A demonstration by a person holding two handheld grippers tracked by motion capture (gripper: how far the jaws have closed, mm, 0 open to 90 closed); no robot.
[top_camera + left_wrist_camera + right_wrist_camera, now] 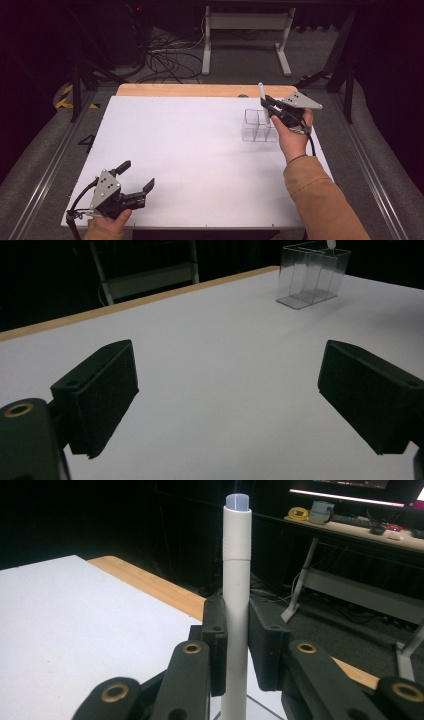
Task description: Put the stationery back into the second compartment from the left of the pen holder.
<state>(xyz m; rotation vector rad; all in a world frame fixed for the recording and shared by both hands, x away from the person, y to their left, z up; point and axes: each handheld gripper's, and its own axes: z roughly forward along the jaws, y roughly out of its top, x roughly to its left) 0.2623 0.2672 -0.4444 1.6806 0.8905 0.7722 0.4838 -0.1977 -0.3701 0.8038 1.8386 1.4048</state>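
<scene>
A white table [190,150] is seen from above, with a clear plastic box [259,126] divided into compartments standing near its far right corner. The left gripper [136,176] is held low over the near left corner, its jaws spread wide with nothing between them. The right gripper [267,106] is clamped on a white pen [236,595], held upright just above the box.
</scene>
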